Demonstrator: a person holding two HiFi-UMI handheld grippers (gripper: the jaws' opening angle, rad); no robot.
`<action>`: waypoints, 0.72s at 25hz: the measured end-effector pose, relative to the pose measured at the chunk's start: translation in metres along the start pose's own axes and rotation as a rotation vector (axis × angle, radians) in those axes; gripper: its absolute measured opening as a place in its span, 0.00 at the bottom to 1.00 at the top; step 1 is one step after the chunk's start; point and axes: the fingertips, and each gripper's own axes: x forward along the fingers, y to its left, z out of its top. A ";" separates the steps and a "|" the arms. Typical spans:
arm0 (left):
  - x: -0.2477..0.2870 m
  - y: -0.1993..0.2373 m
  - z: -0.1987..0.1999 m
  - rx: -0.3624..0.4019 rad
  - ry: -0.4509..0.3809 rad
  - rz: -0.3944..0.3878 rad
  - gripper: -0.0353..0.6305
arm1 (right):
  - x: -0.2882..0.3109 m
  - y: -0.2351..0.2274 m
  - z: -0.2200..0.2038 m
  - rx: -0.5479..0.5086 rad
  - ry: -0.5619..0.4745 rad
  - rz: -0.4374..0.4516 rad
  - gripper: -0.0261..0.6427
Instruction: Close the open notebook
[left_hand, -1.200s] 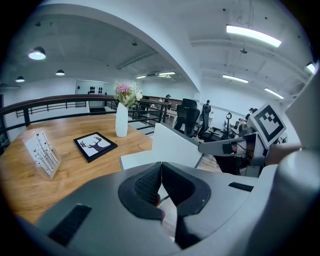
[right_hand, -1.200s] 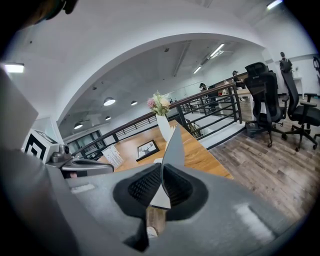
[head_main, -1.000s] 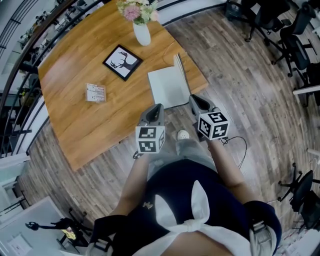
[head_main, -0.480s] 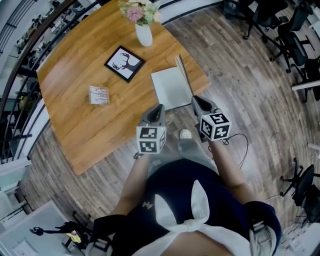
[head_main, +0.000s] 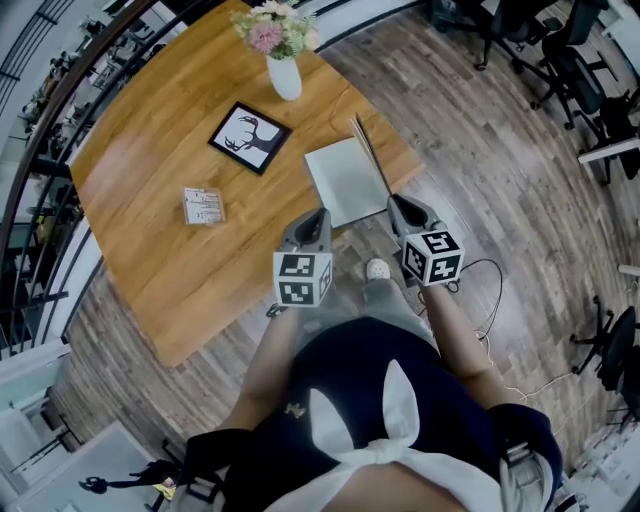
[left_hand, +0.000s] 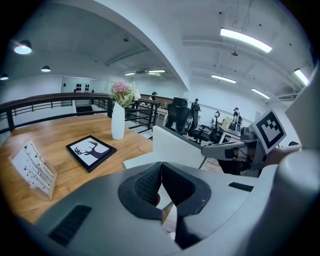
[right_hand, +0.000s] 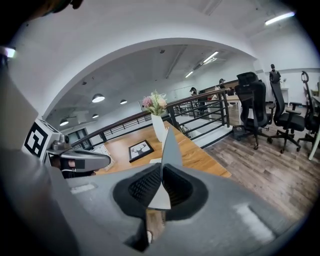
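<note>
Movement over the last second is slight: the notebook (head_main: 345, 180) lies where it lay, at the tabletop's (head_main: 150, 160) corner nearest the person's right side, with its near end at the table edge. One half is flat on the wood and the other leaf (head_main: 368, 150) still stands close to upright along the spine. The right gripper (head_main: 396, 204) has hardly stirred. Its own view shows the jaws nearly together with that thin grey leaf (right_hand: 169, 142) pinched edge-on between the pads, so it has hold of the raised half. The left gripper (head_main: 318, 216) has drifted a little but stays short of the table edge, just beside the notebook's near end. Its jaws meet at the tips with nothing between them. Further in along the tabletop stand the framed deer picture (head_main: 249, 137) and the small card stand (head_main: 203, 205), and the vase of flowers (head_main: 284, 72) sits toward the far corner, all well apart from the notebook. To my eye the closing is poised rather than done: the leaf is gripped and upright, and it has yet to be swung over onto the flat half and let go.
</note>
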 end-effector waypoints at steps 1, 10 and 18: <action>0.000 0.001 0.000 0.001 0.001 -0.005 0.08 | 0.000 0.001 0.000 -0.001 -0.001 -0.007 0.07; -0.006 0.012 -0.002 0.016 0.004 -0.038 0.08 | 0.001 0.007 -0.003 -0.010 0.002 -0.052 0.07; -0.012 0.019 -0.003 0.023 0.006 -0.051 0.08 | 0.005 0.017 -0.006 -0.022 0.014 -0.062 0.07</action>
